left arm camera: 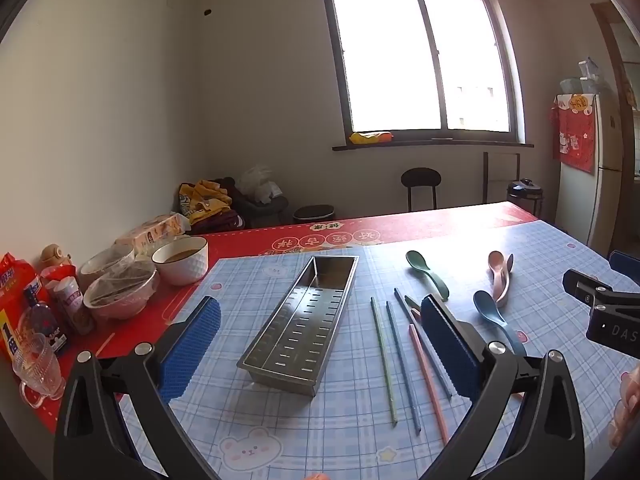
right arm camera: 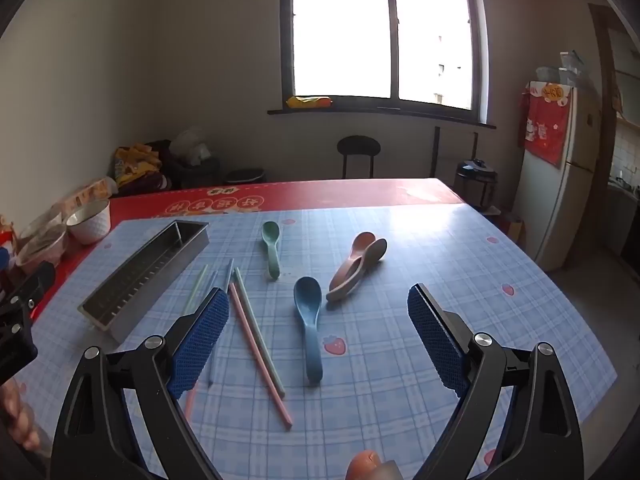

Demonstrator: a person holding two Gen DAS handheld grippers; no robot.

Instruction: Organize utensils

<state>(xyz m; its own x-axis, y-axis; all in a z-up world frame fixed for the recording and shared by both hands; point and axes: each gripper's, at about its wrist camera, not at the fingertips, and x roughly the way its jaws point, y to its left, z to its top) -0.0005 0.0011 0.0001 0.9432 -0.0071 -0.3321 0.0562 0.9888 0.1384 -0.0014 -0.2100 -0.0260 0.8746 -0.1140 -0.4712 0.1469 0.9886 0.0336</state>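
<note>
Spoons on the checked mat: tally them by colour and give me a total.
green spoon: 1
blue spoon: 1
pink spoon: 1
beige spoon, lying against the pink one: 1
Total: 4

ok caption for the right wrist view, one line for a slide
Open right gripper hovers over a blue spoon and loose chopsticks, beside an empty steel utensil tray on the checked tablecloth.
</note>
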